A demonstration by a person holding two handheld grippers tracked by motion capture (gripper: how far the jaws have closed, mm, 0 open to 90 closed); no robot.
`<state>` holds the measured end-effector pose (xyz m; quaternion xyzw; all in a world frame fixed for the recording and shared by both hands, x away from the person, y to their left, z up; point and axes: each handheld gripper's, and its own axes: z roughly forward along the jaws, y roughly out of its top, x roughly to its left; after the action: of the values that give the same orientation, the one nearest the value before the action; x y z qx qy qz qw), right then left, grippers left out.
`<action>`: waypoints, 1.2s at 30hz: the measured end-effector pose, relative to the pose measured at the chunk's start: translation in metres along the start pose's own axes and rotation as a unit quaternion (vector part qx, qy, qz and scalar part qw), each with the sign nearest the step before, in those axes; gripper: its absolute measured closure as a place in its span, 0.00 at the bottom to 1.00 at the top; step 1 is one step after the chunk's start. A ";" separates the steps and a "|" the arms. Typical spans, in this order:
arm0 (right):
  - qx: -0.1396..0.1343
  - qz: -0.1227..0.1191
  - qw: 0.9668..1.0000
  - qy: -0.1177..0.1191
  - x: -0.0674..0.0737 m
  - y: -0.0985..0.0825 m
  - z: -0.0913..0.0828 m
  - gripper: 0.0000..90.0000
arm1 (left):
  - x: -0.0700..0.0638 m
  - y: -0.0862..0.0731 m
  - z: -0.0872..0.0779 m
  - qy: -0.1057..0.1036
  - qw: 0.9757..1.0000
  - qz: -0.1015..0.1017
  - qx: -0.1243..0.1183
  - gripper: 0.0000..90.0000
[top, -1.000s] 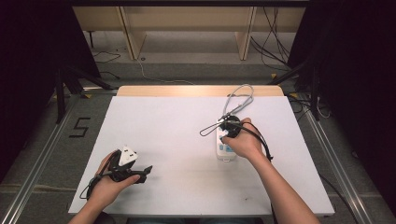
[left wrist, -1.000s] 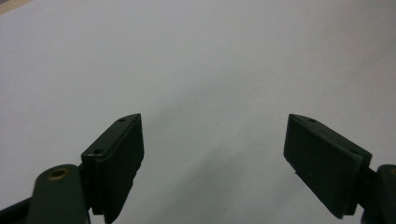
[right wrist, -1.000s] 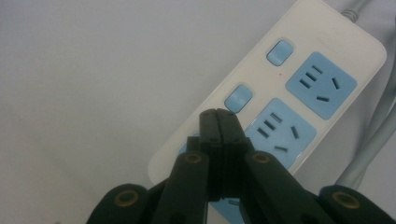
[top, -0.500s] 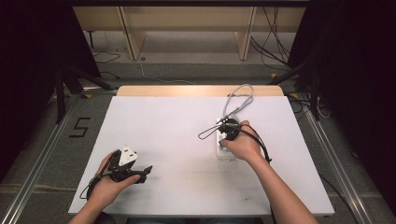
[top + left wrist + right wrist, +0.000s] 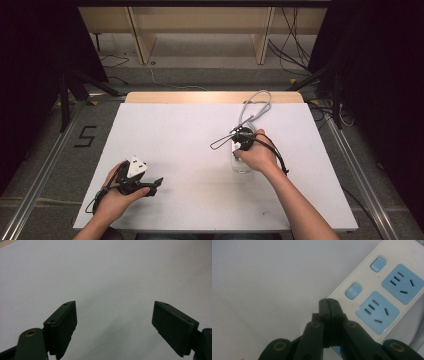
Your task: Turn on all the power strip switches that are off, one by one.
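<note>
**High view: power strip under our right gripper, jaws pressed together**

High view first, from the biggest thing down. The white table (image 5: pixel 200 150) spans the frame. On it, at about three o'clock from its centre, lies the white power strip (image 5: pixel 239 165), long axis running twelve to six, its grey cord (image 5: pixel 255 105) looping off toward twelve o'clock. Our right gripper (image 5: pixel 243 138) sits over the strip's far end; in the right gripper view its jaws are pressed together with nothing between them, the tips just at the strip's edge, near a blue rocker switch (image 5: pixel 353 290) at one o'clock from them. Our left gripper (image 5: pixel 150 186) rests at seven o'clock on the table, jaws spread wide over bare surface.

We judge the strip to be rigid, light plastic, smooth and likely to slide if pushed sideways. We would take it across its narrow width, at mid-length, away from the stiff, springy cord. The switches need only a closed tip pressing straight down.
</note>
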<state>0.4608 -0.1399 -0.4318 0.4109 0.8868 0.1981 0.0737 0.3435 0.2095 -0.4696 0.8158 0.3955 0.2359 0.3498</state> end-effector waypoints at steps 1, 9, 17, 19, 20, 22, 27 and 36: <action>0.001 0.000 1.000 0.001 0.000 0.000 0.000 1.00 | 0.000 0.000 0.000 0.000 1.000 0.001 0.000 0.22; 0.007 -0.003 1.000 -0.002 0.000 0.001 0.002 1.00 | 0.000 0.000 0.000 -0.001 1.000 0.004 0.002 0.22; 0.010 -0.005 1.000 -0.005 0.001 0.001 0.003 1.00 | 0.000 0.000 0.000 0.000 1.000 0.004 0.002 0.22; 0.011 -0.005 1.000 -0.006 0.001 0.002 0.003 1.00 | -0.001 0.000 0.000 0.000 1.000 0.005 0.003 0.22; 0.012 -0.005 1.000 -0.006 0.001 0.002 0.003 1.00 | -0.001 0.000 0.000 -0.001 1.000 0.004 0.003 0.22; 0.011 -0.004 1.000 -0.006 0.001 0.002 0.003 1.00 | -0.001 0.000 -0.001 0.000 1.000 0.005 0.002 0.22; 0.011 -0.002 1.000 -0.009 0.002 0.001 0.004 1.00 | -0.001 0.000 0.000 0.000 1.000 0.005 0.001 0.22; 0.014 0.001 1.000 -0.009 0.002 0.001 0.004 1.00 | -0.002 0.000 0.000 0.000 1.000 0.005 0.001 0.22</action>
<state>0.4610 -0.1365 -0.4349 0.4147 0.8884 0.1816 0.0756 0.3428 0.2081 -0.4694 0.8178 0.3919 0.2378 0.3479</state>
